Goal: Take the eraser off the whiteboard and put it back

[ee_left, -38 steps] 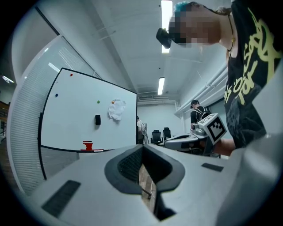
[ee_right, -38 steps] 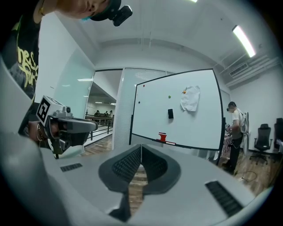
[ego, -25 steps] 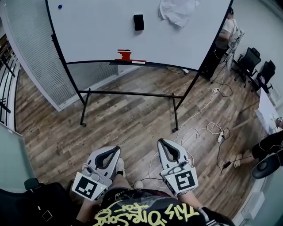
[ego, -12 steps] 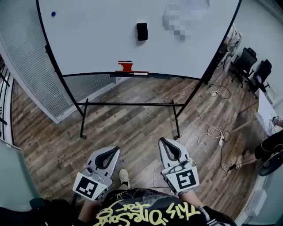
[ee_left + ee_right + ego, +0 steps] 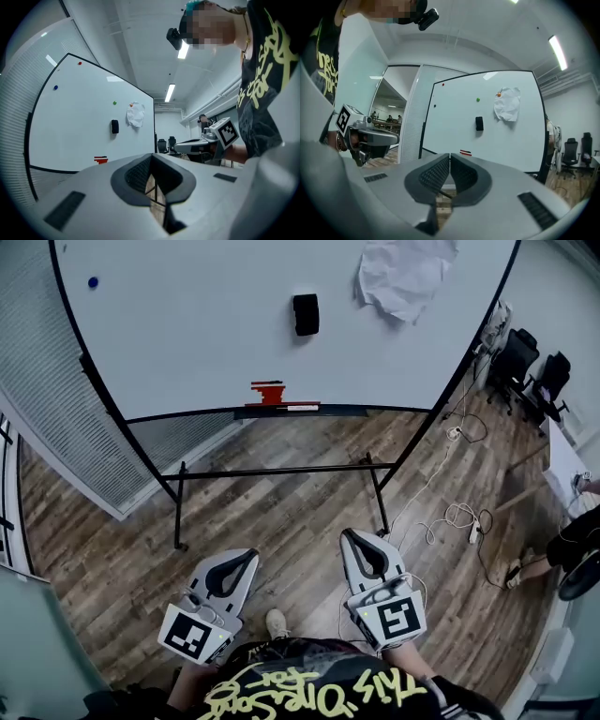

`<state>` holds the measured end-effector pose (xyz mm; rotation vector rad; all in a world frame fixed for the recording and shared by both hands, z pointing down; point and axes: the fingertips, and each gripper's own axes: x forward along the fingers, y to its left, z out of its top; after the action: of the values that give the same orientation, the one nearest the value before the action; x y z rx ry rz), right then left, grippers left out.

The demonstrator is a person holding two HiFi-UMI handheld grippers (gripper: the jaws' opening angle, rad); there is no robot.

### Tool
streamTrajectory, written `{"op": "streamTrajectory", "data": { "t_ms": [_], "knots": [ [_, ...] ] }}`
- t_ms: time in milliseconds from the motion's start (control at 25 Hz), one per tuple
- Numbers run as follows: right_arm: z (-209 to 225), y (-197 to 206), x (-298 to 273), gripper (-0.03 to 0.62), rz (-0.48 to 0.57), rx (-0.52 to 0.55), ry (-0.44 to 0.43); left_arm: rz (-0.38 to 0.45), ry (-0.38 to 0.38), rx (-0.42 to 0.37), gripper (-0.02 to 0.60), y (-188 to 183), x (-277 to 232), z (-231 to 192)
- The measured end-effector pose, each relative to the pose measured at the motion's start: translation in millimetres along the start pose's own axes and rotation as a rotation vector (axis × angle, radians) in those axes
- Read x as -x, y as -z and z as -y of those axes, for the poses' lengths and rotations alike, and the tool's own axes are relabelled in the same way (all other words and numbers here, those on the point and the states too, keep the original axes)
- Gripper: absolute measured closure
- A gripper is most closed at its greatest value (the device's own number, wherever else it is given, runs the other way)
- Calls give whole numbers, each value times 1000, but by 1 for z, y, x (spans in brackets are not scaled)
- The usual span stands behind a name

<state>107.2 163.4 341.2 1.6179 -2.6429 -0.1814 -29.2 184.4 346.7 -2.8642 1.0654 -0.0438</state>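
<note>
At the upper left of the head view a blue magnet [image 5: 93,282] sits on the whiteboard [image 5: 206,334]. My left gripper [image 5: 247,557] is at the lower left of centre, over the wood floor [image 5: 281,512]. Its jaws are pressed together with nothing between them, and it is well apart from the board.

The black eraser [image 5: 306,314] is stuck to the board at upper centre. Below it a red item [image 5: 269,392] rests on the tray [image 5: 291,412]. In my left gripper view the eraser [image 5: 115,126] shows left of centre.

My right gripper [image 5: 350,535] is at the lower right of centre, jaws also closed tight and holding nothing. A crumpled paper [image 5: 405,277] hangs at the upper right, with cables [image 5: 455,515] on the floor at the right.
</note>
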Motion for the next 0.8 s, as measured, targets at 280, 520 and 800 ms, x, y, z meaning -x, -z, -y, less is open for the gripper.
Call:
{"op": "streamTrajectory", "data": {
  "t_ms": [280, 520, 800],
  "knots": [
    [-11, 2, -24, 583, 6, -29, 35, 9, 30, 68, 574, 0, -7, -24],
    [-9, 14, -27, 583, -24, -28, 43, 0, 41, 39, 574, 9, -5, -31],
    [-11, 6, -38, 583, 8, -18, 23, 18, 27, 71, 574, 4, -5, -40]
  ]
}}
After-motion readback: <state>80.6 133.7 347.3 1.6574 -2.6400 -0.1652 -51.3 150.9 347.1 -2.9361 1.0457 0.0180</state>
